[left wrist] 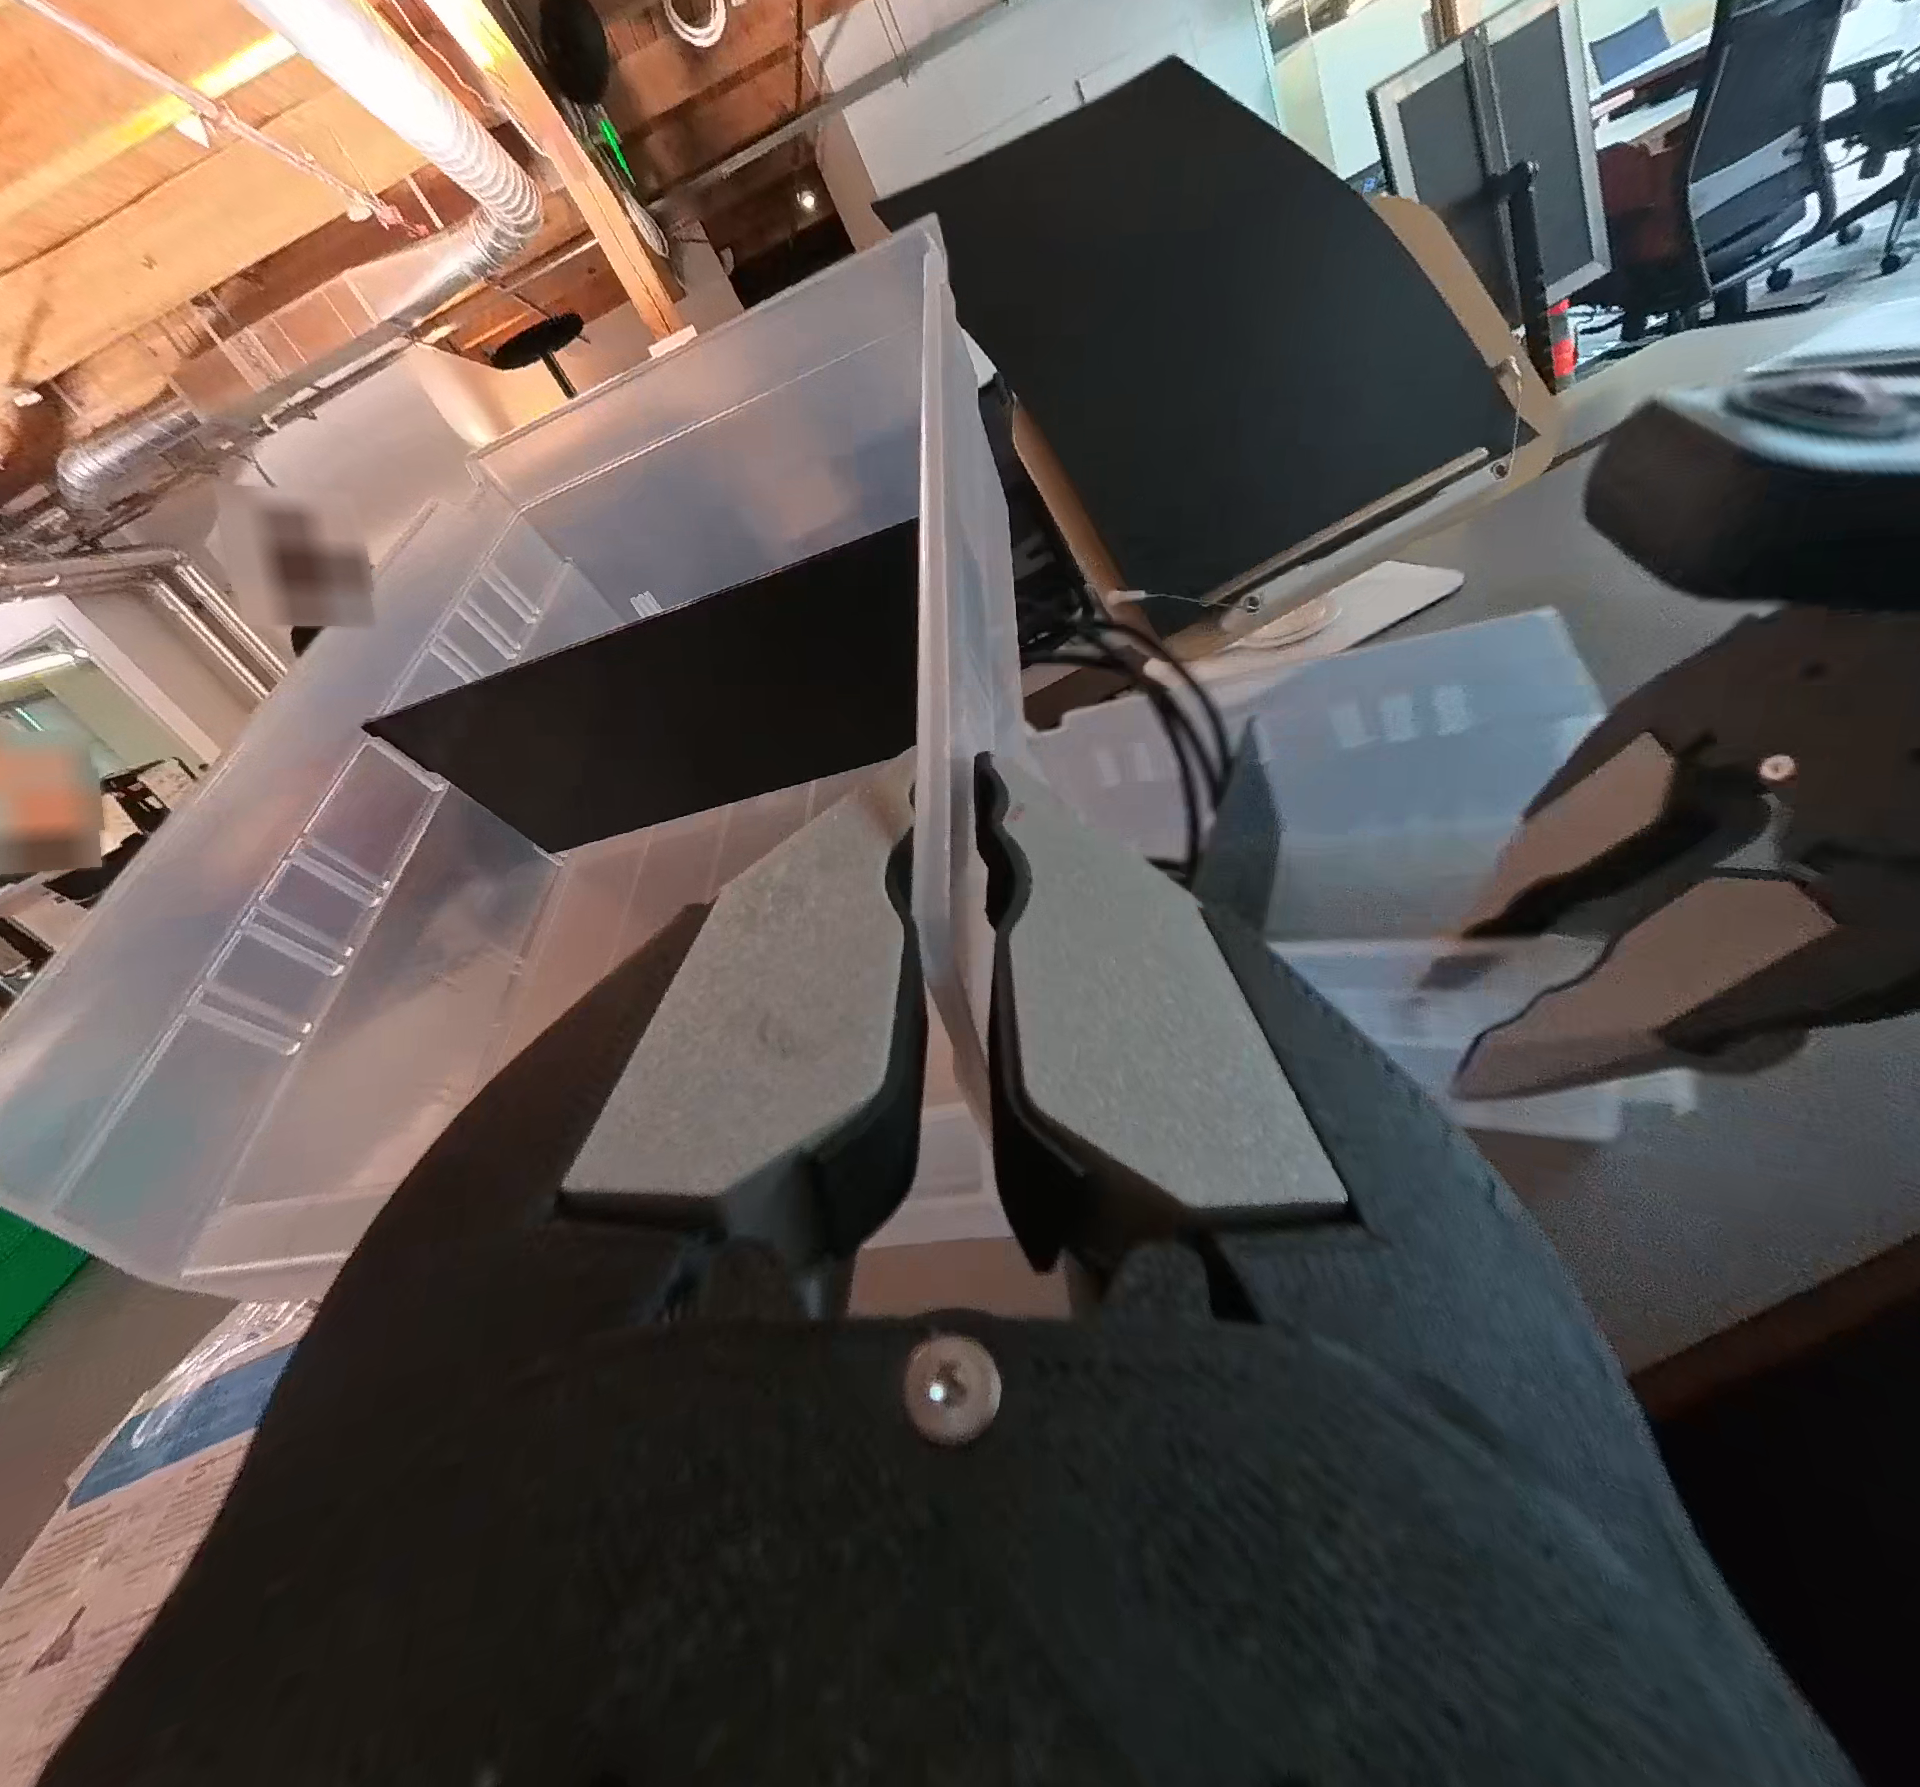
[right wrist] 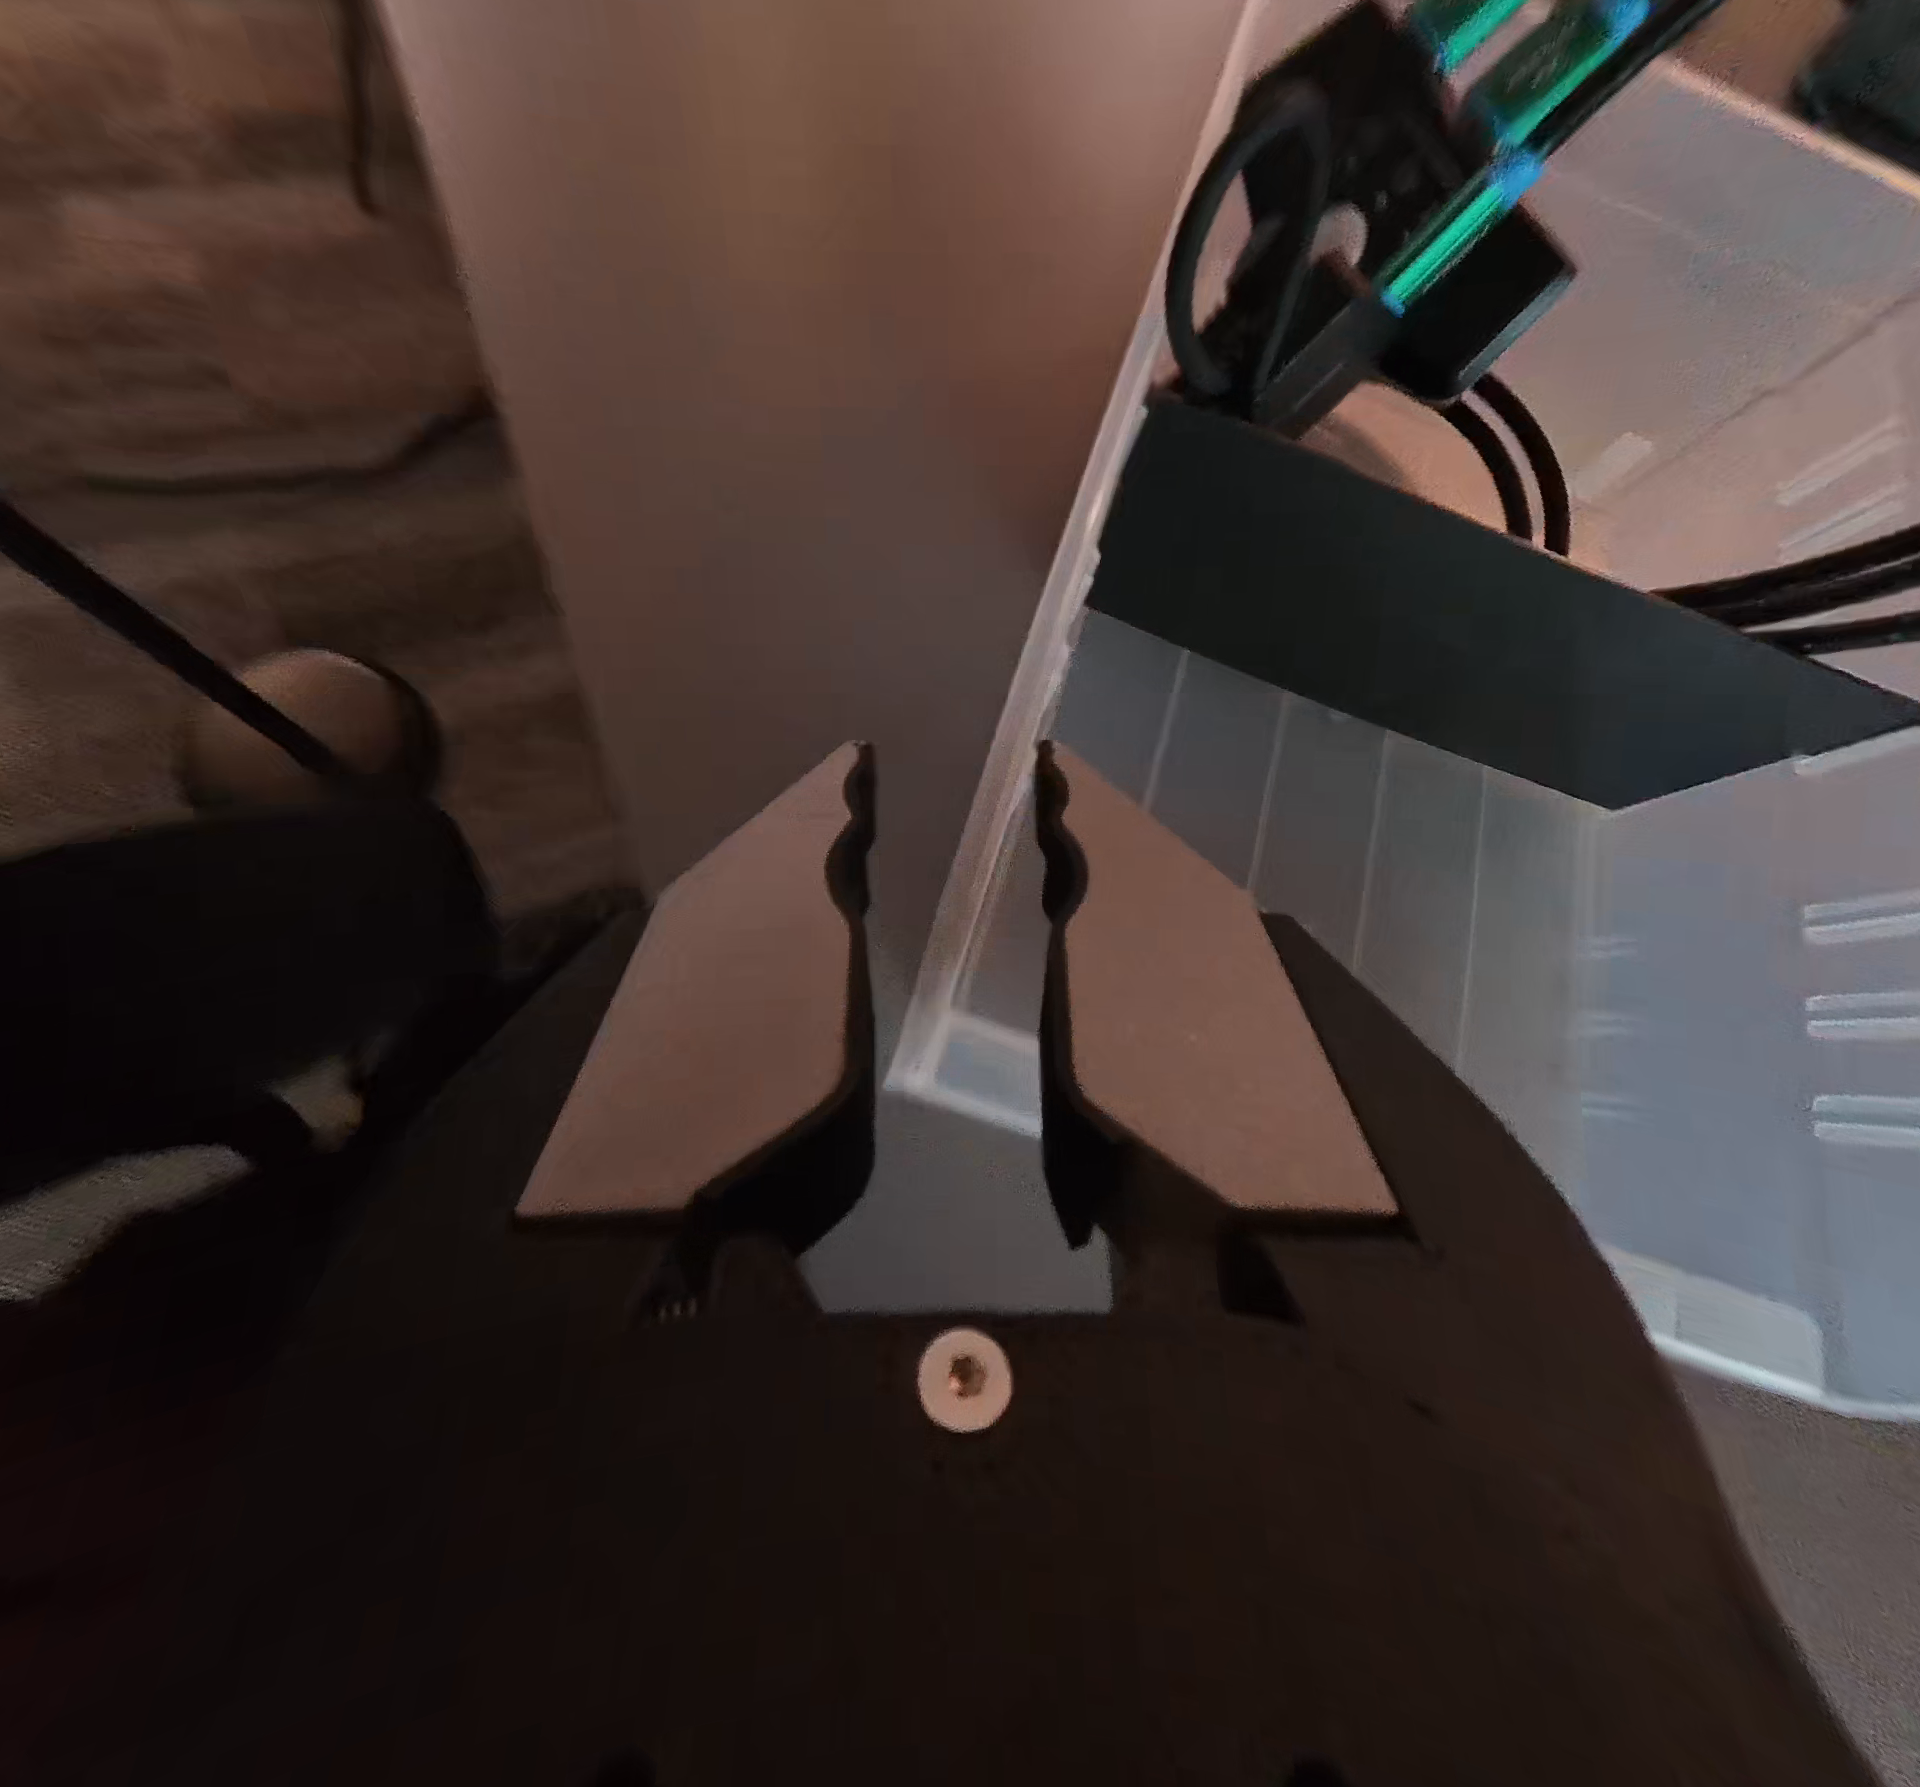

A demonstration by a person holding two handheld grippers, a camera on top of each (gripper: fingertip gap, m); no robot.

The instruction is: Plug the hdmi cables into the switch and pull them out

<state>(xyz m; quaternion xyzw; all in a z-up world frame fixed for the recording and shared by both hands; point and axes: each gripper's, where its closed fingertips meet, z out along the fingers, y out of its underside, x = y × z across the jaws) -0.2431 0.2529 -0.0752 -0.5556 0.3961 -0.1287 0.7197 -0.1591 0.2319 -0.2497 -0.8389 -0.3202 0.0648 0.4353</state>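
Left tongs point(left wrist: 951, 864) clamp the translucent bin wall point(left wrist: 940, 511). Right tongs point(right wrist: 956, 833) straddle the rim, parted; the switch point(right wrist: 1382, 210) lies up-right, nearer them.

From the left wrist view I see a grey worktop point(left wrist: 1621, 532) with a dark front edge. Directly on it: the flat metal foot of a monitor stand point(left wrist: 1382, 589) toward the back, and printed white papers point(left wrist: 1538, 1103) near the front edge. Black cables point(left wrist: 1195, 709) run down beside the stand; I cannot tell whether they touch the worktop.
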